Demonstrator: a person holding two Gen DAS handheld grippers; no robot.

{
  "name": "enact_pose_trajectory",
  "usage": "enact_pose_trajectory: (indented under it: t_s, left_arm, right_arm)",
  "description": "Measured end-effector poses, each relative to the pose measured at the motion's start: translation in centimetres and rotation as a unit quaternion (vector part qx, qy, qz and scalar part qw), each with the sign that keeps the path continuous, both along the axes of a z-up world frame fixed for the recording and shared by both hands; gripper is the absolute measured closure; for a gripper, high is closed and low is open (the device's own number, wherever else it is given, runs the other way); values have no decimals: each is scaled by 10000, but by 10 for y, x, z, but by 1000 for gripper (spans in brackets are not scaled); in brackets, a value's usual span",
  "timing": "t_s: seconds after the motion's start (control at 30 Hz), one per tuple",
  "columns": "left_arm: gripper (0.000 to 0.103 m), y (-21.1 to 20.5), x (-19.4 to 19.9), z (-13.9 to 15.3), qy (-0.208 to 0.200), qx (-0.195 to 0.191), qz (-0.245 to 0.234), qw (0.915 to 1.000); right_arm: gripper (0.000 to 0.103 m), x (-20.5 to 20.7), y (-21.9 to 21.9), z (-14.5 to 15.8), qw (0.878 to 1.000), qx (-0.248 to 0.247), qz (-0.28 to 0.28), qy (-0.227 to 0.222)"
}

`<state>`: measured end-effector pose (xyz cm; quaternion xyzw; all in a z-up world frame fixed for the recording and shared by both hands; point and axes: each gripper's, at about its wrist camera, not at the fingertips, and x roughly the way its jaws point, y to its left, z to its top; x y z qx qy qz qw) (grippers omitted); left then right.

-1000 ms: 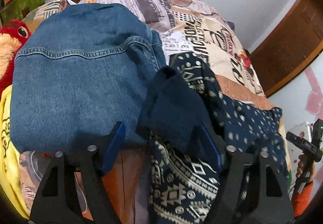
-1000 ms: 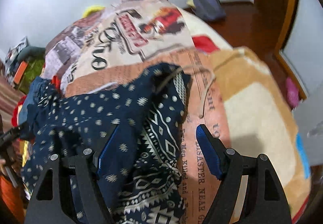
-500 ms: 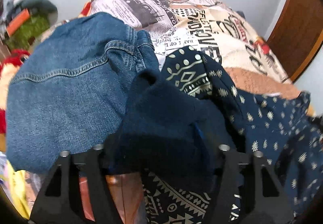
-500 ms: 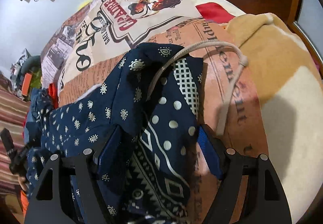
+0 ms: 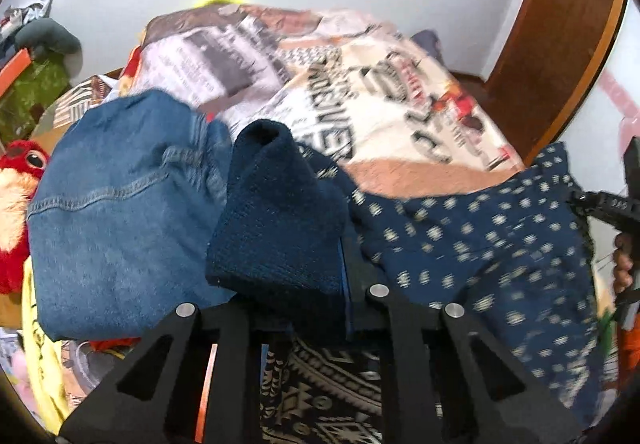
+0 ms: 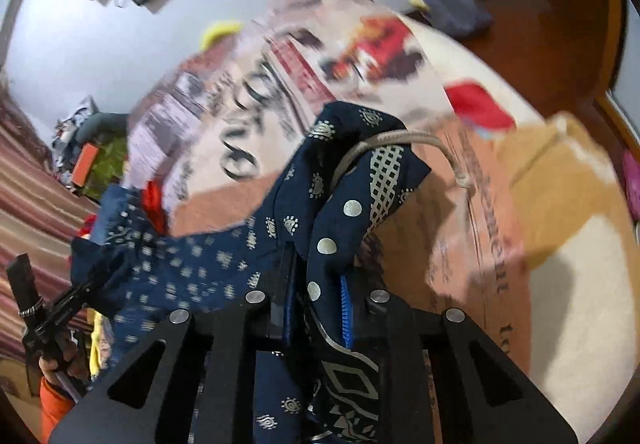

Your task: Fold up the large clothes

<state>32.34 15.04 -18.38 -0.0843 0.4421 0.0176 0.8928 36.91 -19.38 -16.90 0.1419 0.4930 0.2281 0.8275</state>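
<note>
Left wrist view: we see the printed bedspread (image 5: 360, 91), and on it the navy patterned garment (image 5: 480, 252) beside folded jeans (image 5: 112, 211). Our left gripper (image 5: 316, 284) and right gripper (image 6: 316, 308) have just closed, pinching the garment's edges.

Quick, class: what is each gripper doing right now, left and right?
Left gripper: jaws have just been closing, now shut on the patterned garment.
Right gripper: jaws have just been closing, now shut on the same garment.
</note>
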Motion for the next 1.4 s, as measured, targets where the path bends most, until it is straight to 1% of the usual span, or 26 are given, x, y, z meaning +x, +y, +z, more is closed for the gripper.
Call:
enact_pose_trajectory:
  t_s: [0.07, 0.17, 0.3, 0.4, 0.47, 0.57, 0.67, 0.77, 0.87, 0.97, 1.0, 1.1, 1.2, 1.27, 1.33, 1.4]
  left_arm:
    - [88, -3, 2, 10, -127, -41, 10, 9999]
    - [88, -6, 12, 20, -320, 31, 41, 9995]
    - [88, -5, 32, 21, -382, 103, 93, 9992]
    - [88, -1, 54, 17, -402, 176, 163, 9989]
    - [88, 3, 67, 12, -417, 156, 221, 9988]
    - [88, 8, 91, -2, -339, 120, 302, 9989]
    - [88, 12, 107, -16, -273, 287, 371, 9985]
    - [87, 20, 117, -28, -181, 296, 391, 9986]
    - [87, 30, 124, -45, 7, 244, 455, 9987]
    - [86, 35, 127, -58, 219, 187, 467, 9985]
    - [86, 34, 126, -61, 267, 225, 430, 9985]
    - [86, 28, 121, -63, 354, 399, 357, 9979]
    - [84, 23, 113, -56, 367, 449, 345, 9977]
    - [79, 20, 105, -47, 382, 403, 344, 9979]
    - [78, 17, 97, -38, 373, 381, 336, 9980]
    - [77, 11, 85, -23, 305, 459, 278, 9981]
  right_arm:
    - [87, 2, 5, 17, 9996, -57, 54, -266]
    - [87, 11, 9, 35, 9983, -128, 50, -558]
    - [87, 33, 16, 40, 9976, -210, 2, -661]
    - [87, 54, 22, 34, 9973, -359, -39, -643]
    - [87, 70, 28, 24, 9971, -473, -38, -592]
    - [87, 87, 34, 12, 9964, -655, -43, -543]
    - [87, 100, 34, -2, 9954, -819, -116, -493]
    - [87, 112, 27, -19, 9961, -806, -202, -291]
    - [86, 120, 25, -38, 9950, -968, -199, -166]
    - [84, 120, 28, -50, 9931, -1137, -210, -178]
    - [83, 119, 28, -51, 9925, -1174, -252, -213]
    - [78, 112, 26, -43, 9922, -1135, -408, -309]
    - [77, 102, 25, -30, 9902, -1242, -498, -398]
    - [77, 92, 23, -16, 9880, -1376, -500, -493]
    - [77, 82, 22, -3, 9883, -1350, -403, -579]
    - [73, 64, 20, 18, 9871, -1367, -308, -781]
